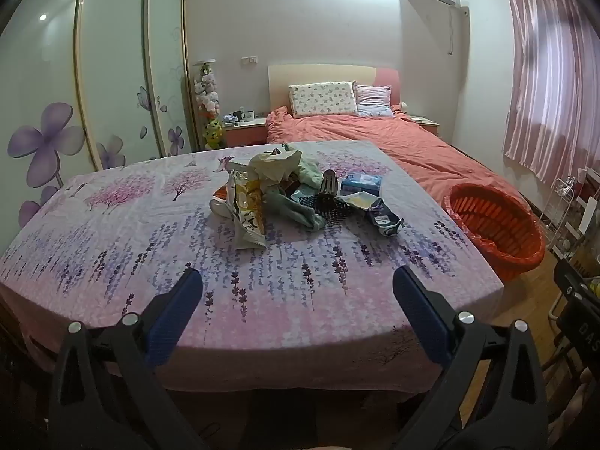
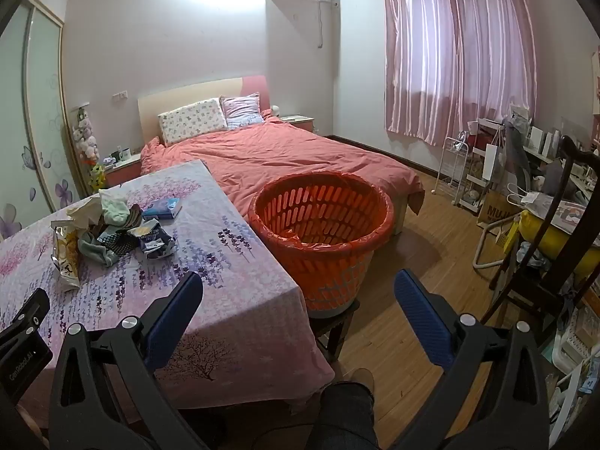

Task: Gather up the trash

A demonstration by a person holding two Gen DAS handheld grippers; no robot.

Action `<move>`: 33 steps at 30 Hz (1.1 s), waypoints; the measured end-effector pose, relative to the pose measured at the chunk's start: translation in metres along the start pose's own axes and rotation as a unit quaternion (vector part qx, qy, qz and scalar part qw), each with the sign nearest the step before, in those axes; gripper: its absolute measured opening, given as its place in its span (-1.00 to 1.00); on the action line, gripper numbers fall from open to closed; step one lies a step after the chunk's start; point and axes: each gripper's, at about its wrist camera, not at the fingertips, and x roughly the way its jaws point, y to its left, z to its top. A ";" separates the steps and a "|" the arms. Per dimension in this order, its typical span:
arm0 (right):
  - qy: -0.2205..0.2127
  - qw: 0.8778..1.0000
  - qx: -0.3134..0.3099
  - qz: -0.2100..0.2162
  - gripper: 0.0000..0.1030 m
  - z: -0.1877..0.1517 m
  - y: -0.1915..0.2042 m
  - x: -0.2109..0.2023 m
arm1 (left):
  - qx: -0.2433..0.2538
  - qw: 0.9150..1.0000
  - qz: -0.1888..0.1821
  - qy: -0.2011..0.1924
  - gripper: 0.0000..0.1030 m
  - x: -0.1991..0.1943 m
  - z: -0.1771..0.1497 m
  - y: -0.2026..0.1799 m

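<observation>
A heap of clutter lies mid-table on the lavender cloth (image 1: 300,300): a yellow snack bag (image 1: 247,210), crumpled paper (image 1: 275,163), green cloth (image 1: 305,210), a black hairbrush (image 1: 328,197), a blue tissue pack (image 1: 362,183) and a dark blue wrapper (image 1: 384,219). An orange basket (image 1: 495,225) lined with a bag stands off the table's right edge. My left gripper (image 1: 298,281) hangs open over the near table edge, well short of the heap. My right gripper (image 2: 298,281) is open too, between the table corner and the basket (image 2: 322,240). The snack bag (image 2: 65,255) and wrapper (image 2: 155,240) lie to its far left.
A bed (image 2: 285,157) with a coral cover stands behind the table. The basket rests on a dark stool (image 2: 337,322). A dark chair (image 2: 540,262), a white rack (image 2: 453,165) and bags crowd the right side. A person's leg (image 2: 348,408) and shoe show below. Wardrobe doors (image 1: 112,75) line the left wall.
</observation>
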 end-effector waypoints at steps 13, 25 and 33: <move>0.000 1.000 0.000 0.000 0.96 0.000 0.001 0.000 | -0.001 1.000 0.000 0.000 0.93 0.000 0.000 0.000; -0.001 1.000 -0.001 0.000 0.96 0.000 0.002 -0.001 | -0.001 1.000 -0.001 -0.001 0.93 0.000 0.000 0.000; 0.000 1.000 -0.001 0.000 0.96 0.000 0.002 0.000 | -0.002 1.000 -0.002 0.000 0.93 0.000 0.000 0.000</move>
